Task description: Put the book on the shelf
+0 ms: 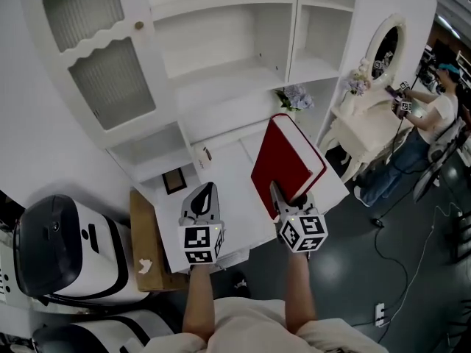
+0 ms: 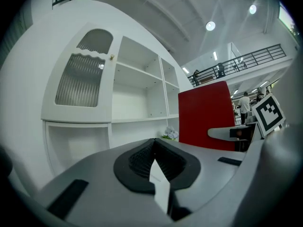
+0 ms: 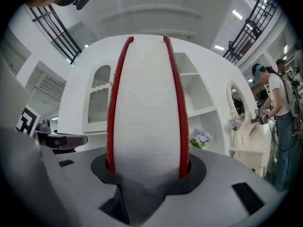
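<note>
Before white shelf (image 1: 221,79), thick red book (image 1: 287,164), white page edges (image 3: 147,103), pinched by right claw (image 1: 277,194), left claw (image 1: 207,194) pressed together.

Hall staged as home: white cabinet (image 1: 294,28), vanity mirror (image 1: 385,46), mezzanine railing (image 2: 246,60) (ceiling spotlights (image 2: 210,26)).

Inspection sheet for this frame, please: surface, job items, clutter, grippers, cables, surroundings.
Surface: white counter below the shelves.
Job's things: red book held on edge, page edge facing the gripper; shelf has no book on it.
Clutter: flowers, small dark square item, cardboard box.
Grippers: left gripper shut, empty; right gripper shut on book.
Cables: corded plug block on floor, right.
Surroundings: person at vanity, right; black-and-white machines, left.
</note>
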A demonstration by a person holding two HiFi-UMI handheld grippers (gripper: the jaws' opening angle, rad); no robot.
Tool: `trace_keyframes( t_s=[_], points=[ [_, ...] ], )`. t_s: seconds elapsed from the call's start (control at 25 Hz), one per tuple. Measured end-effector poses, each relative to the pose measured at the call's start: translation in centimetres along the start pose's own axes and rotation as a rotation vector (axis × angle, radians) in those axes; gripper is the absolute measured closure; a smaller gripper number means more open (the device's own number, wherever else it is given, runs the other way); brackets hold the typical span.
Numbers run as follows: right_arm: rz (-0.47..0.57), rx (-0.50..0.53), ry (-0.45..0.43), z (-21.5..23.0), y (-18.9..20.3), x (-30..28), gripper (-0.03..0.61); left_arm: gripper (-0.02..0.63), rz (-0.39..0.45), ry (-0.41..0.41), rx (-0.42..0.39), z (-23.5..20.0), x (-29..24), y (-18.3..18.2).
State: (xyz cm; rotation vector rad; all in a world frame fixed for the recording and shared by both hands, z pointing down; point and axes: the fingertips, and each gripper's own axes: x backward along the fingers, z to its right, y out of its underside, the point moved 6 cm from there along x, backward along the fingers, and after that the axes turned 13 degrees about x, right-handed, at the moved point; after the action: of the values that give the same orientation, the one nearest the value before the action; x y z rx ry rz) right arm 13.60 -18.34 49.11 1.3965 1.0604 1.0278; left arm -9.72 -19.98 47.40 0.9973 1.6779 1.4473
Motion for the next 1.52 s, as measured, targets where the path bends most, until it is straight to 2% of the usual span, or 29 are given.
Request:
trace_keyframes(
  t_s=[0.2,0.4,0.72,1.12,1.32,1.52],
  points=[
    [0.032,-0.008,0.024,0.1,-0.1,-4.4,0.353,0.597,0.021,0.004,0.018,-3.2,-3.4,-1.0],
    [0.005,-0.011,0.030,0.8,0.4,-6.6,0.353,0.597,-0.006,-0.027,0.018,-5.1,-6.0,-0.5],
    [0.021,-0.034,0.033,2.2,0.0,-8.9,0.353,0.597,-0.059,-0.042,-0.004,-5.6,-8.4,-1.0],
    [0.019,-0.027,-0.001,3.7,-1.8,-10.7,0.353,0.597,-0.034,-0.054,0.012,-4.3,-9.5,-3.3],
    [0.020,-0.011,-0.009,3.7,-2.3,-10.3,0.353,0.597,-0.064,-0.047,0.000,-3.8,-9.3,-2.7],
    [-0.002,0.007,-0.014,4.1,-2.6,-10.1,0.353,0.597,-0.048,-0.046,0.010,-3.3,-9.3,-3.0]
  ],
)
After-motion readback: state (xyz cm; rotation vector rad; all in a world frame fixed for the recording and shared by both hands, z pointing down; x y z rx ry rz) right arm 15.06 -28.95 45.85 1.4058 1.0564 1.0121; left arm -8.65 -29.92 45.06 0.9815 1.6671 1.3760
